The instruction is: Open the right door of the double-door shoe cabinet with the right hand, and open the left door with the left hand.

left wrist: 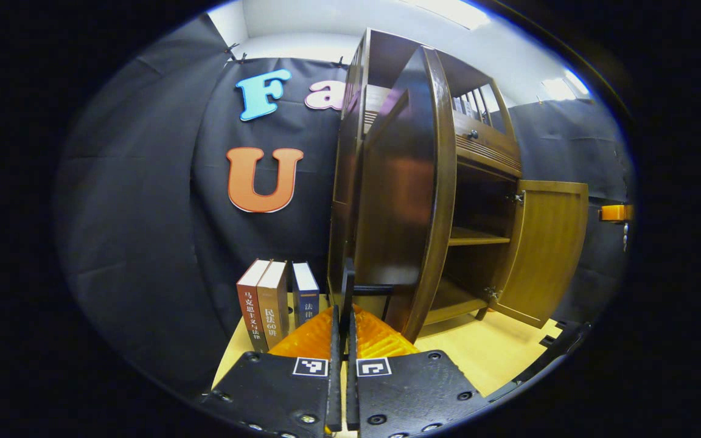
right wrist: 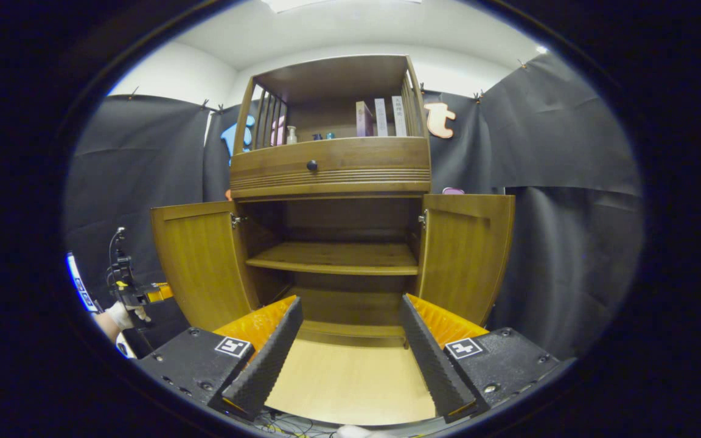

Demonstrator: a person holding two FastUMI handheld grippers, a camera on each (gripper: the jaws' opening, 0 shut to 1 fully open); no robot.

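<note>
Both doors stand swung wide. My left gripper [left wrist: 342, 331] is pinched together at the left door [left wrist: 399, 201], apparently on its edge. My right gripper [right wrist: 350, 340] hangs spread apart, facing the shoe cabinet [right wrist: 332, 164] and right door [right wrist: 463, 255]. Stiff hinged wood; the free edge looks best to take.

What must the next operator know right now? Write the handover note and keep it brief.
Left claw: fingers shut, right at the left door; whether they pinch its handle is unclear.
Right claw: open, holding nothing, facing the shoe cabinet from the front.
Right door: swung wide open.
Done: both doors stand open, shelves exposed.
Left: probably just let go of the left door and back both claws away.
</note>
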